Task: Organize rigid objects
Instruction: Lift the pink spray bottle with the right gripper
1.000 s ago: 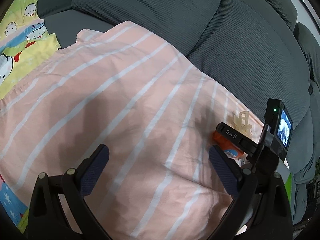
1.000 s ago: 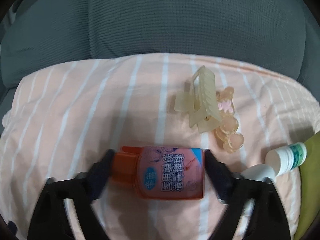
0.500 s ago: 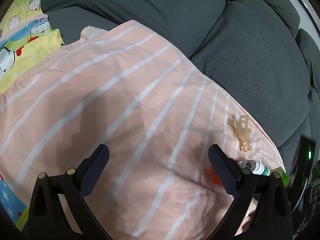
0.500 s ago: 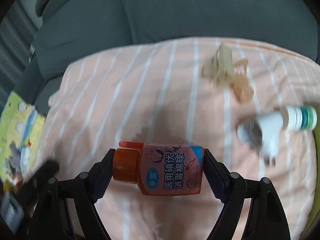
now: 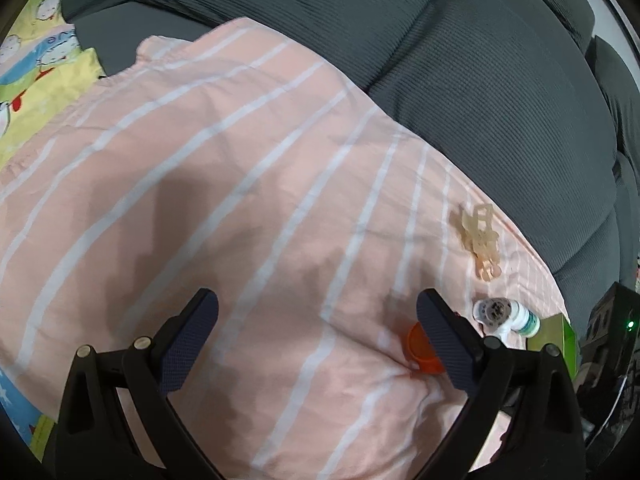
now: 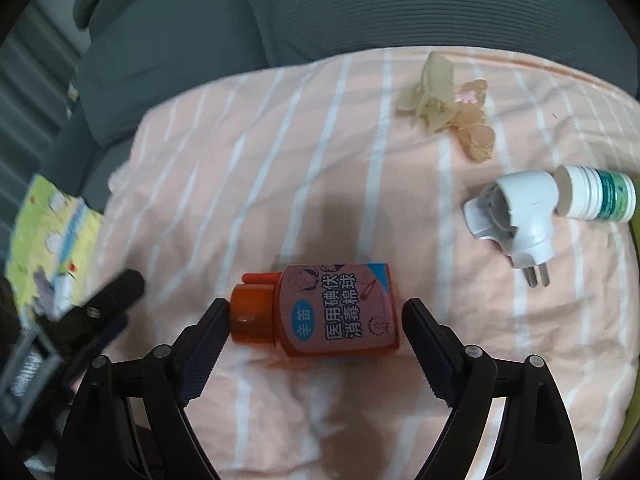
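Orange plastic bottle: lying between right gripper jaws, just widened, right pad apart.
Left gripper: wide open, empty.

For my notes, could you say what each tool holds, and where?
Nothing. The right tool has just been opening, the bottle lying loose between its jaws; left tool empty.

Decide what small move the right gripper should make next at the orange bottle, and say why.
Probably lift the right gripper back, clear of the orange bottle. Its jaws have just been opening; the bottle lies on the striped cloth between them, a gap showing at the right pad, so it looks set down.
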{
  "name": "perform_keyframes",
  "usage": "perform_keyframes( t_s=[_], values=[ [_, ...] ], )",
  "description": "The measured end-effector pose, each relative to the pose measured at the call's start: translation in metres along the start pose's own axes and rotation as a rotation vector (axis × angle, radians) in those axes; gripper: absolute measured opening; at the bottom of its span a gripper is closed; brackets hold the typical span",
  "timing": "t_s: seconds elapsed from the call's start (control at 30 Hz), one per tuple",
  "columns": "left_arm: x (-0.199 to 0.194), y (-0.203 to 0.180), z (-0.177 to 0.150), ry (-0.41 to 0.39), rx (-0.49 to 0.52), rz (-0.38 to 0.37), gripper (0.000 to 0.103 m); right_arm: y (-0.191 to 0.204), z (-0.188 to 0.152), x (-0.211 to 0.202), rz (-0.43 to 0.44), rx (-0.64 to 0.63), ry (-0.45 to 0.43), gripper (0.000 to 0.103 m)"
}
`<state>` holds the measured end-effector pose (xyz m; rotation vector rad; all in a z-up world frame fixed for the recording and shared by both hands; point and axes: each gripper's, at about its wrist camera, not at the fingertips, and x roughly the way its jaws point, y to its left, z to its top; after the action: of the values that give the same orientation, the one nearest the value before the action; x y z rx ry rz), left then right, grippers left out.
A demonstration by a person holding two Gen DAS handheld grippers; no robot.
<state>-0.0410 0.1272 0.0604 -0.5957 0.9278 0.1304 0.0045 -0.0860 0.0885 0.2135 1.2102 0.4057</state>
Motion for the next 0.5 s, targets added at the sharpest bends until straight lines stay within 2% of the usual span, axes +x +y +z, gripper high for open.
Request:
perform_keyframes(
  t_s=[0.33, 0.4, 0.43, 0.47, 0.5],
  values=[
    [0.016, -0.028, -0.012, 0.089, 0.085, -0.083, 0.095, -0.037, 0.007, -0.022, 0.142, 0.185, -0.12, 0.089],
    [0.018, -0.035, -0.015, 0.094, 0.113, -0.089, 0.092, -0.037, 0.009, -0.019, 0.18, 0.182, -0.118, 0.078],
    [0.021, -0.04, -0.017, 0.101, 0.133, -0.091, 0.09, -0.035, 0.01, -0.016, 0.188, 0.182, -0.109, 0.066],
    [0.026, -0.044, -0.02, 0.118, 0.149, -0.09, 0.089, -0.035, 0.011, -0.013, 0.196, 0.189, -0.103, 0.059],
    [0.029, -0.046, -0.021, 0.133, 0.156, -0.089, 0.088, -0.035, 0.011, -0.01, 0.2, 0.197, -0.098, 0.058]
  ],
)
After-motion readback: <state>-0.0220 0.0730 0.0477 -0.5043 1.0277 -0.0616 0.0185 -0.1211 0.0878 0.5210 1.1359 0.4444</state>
